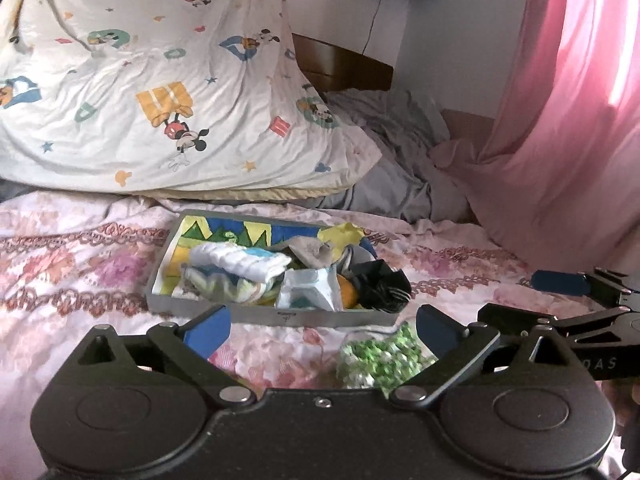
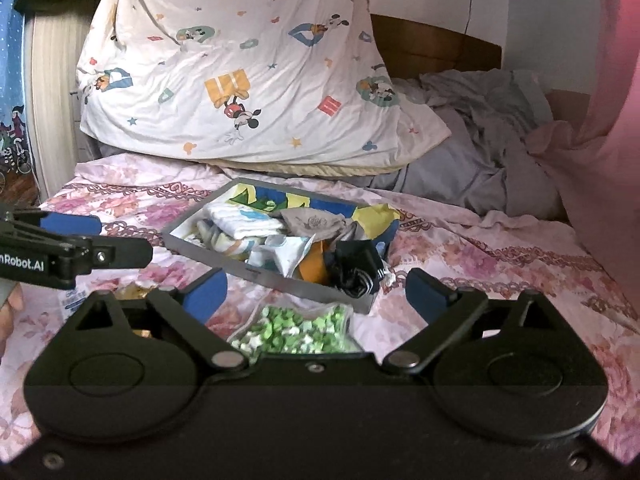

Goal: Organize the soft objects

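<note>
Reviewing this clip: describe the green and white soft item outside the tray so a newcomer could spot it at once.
Start at the grey tray full of cloths on the pink floral bedspread. Just in front of its near corner, on the bedspread, lies the green and white speckled bundle, between the open fingers of the right gripper. It alone lies outside the tray, with a confetti-like pattern.

A bed (image 2: 500, 248) fills the room's middle, spread with a pink floral sheet. At twelve o'clock a white cartoon-print quilt (image 2: 240, 80) is heaped high, with a rumpled grey blanket (image 2: 480, 152) at two o'clock beside it. Behind them stands a dark wooden headboard (image 2: 432, 48) against a pale wall (image 2: 540, 8). A pink curtain (image 1: 568, 100) hangs at three o'clock, glowing with daylight. At nine o'clock in the right wrist view, a blue patterned cloth (image 2: 12, 80) hangs.
</note>
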The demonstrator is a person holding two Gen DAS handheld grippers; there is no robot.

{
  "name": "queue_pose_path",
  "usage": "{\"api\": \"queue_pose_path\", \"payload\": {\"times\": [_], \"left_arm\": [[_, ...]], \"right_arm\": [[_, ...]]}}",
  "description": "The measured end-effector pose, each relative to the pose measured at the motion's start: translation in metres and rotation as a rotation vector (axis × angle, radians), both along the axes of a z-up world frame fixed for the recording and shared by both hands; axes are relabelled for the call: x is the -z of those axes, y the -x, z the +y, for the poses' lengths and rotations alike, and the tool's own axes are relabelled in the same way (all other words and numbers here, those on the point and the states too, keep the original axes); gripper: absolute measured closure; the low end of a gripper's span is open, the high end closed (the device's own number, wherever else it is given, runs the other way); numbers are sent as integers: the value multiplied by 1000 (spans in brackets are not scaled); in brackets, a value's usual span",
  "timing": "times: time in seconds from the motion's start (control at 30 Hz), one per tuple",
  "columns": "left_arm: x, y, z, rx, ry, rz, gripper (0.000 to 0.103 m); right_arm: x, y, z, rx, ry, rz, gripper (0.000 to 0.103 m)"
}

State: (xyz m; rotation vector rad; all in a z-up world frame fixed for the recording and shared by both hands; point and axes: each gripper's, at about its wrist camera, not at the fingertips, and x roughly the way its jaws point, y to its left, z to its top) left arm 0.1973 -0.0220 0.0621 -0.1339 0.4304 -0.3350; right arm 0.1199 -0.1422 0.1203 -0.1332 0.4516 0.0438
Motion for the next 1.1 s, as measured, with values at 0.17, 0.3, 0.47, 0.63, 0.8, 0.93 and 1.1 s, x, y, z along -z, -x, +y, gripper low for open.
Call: {"api": "queue_pose_path", "payload": {"times": [0.17, 0.3, 0.47, 0.63, 0.8, 0.93, 1.1], "left_arm": [[13, 31, 4, -4, 37, -9, 3], [22, 49, 10, -19, 71, 2, 3], [29, 64, 19, -66, 104, 0, 2], [33, 75, 21, -109, 98, 1, 1], [37, 86, 19, -131, 97, -6, 1], [40, 93, 18, -152, 84, -14, 1], [44, 102, 19, -208, 102, -17, 1]], "right_arm": [[6, 28, 1, 21, -30, -5, 6], [12, 47, 2, 37, -55, -11, 6], [21, 60, 0, 56, -72, -33, 3], [29, 79, 1, 71, -96, -74, 1], [39, 91, 2, 78, -121, -94, 1], [46, 99, 1, 87, -135, -112, 1], [54, 109, -5, 95, -173, -140, 1]]}}
